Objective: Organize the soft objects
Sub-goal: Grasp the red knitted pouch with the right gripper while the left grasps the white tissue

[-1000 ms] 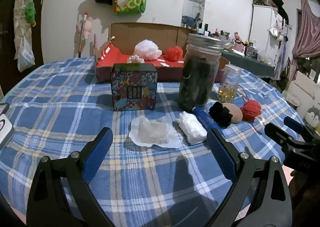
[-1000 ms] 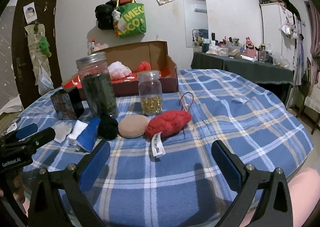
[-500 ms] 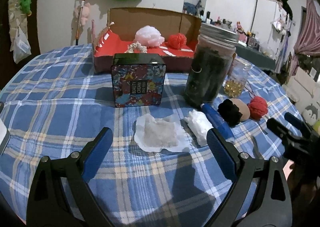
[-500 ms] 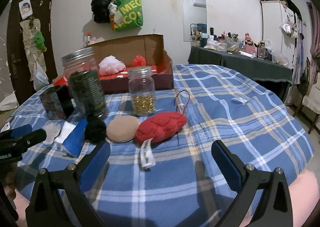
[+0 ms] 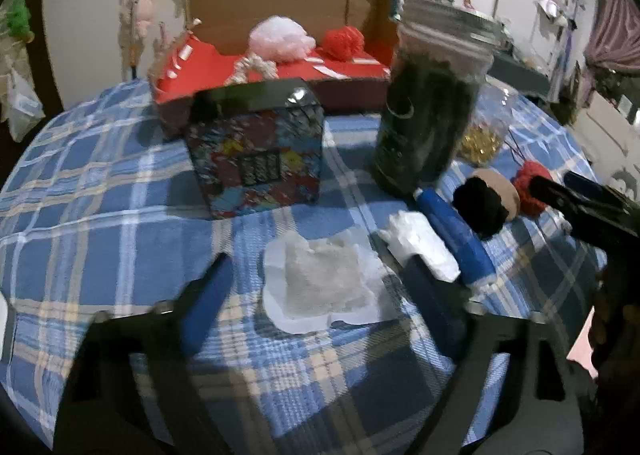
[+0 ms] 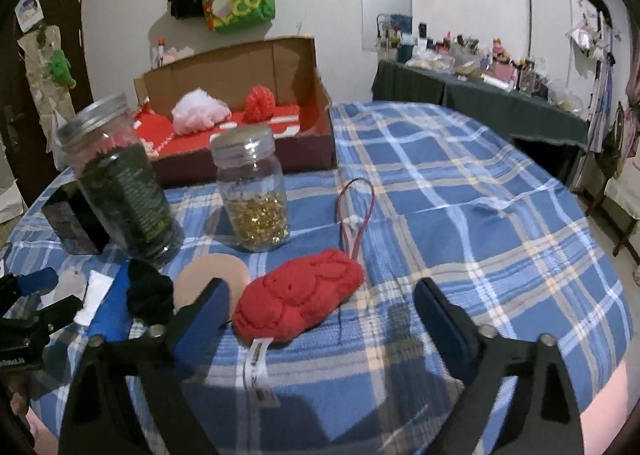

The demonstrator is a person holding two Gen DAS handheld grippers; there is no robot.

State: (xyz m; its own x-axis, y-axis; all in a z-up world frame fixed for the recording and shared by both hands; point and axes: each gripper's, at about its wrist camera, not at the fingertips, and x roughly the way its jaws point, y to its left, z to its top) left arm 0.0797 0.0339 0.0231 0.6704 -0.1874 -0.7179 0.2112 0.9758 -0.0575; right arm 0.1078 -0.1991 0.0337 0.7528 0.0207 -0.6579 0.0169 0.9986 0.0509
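The left gripper [image 5: 316, 303] is wide apart and holds nothing, just above the white pad [image 5: 320, 283] on the table [image 5: 100, 223]. The right gripper [image 6: 320, 319] is wide apart too, empty, with the red toy [image 6: 298, 301] lying between its fingers. The box [image 6: 308, 127] sits far behind the jars.

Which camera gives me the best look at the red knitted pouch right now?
The right wrist view: the red knitted pouch lies whole and sharp, just ahead of the open right gripper. The left wrist view shows only a blurred sliver of it behind the right gripper.
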